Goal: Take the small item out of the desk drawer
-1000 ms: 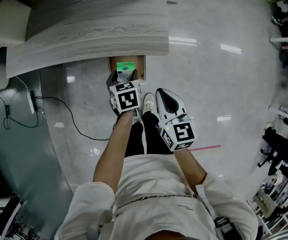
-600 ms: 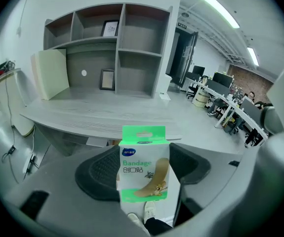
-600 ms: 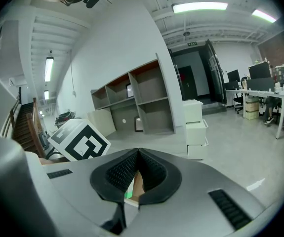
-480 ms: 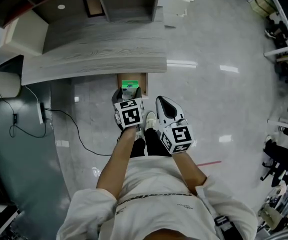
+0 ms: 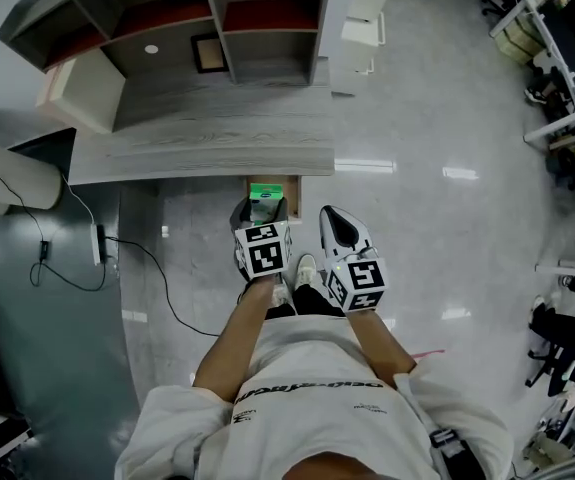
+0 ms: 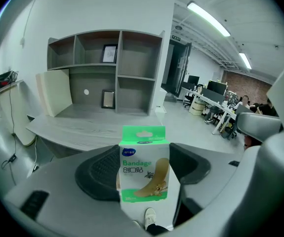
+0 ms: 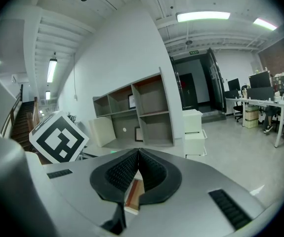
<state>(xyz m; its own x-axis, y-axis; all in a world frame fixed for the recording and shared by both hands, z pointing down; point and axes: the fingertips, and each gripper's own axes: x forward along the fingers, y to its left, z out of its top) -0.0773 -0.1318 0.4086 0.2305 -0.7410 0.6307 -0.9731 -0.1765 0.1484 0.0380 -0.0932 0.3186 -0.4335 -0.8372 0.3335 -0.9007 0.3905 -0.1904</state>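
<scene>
Room: big open office with a glossy grey floor (image 5: 447,118). A grey wood-look desk (image 5: 207,148) has a cubby shelf unit (image 5: 217,18) at the back.
Head view, drawer: the small wooden drawer (image 5: 288,198) is pulled out under the desk's front edge.
Head view, left gripper: the left gripper (image 5: 260,208) sits right over that drawer, with a green-topped bandage box (image 5: 260,194) at its tips.
Head view, right gripper: the right gripper (image 5: 330,216) is just beside it over bare floor, clear of the box.
Left gripper view: the jaws pinch the bandage box from both sides. It's upright, print facing the camera, with the desk and shelves behind.
Right gripper view: the jaws are pressed together at the tips with nothing gripped. The left gripper's marker cube (image 7: 59,137) is off to the left.
</scene>
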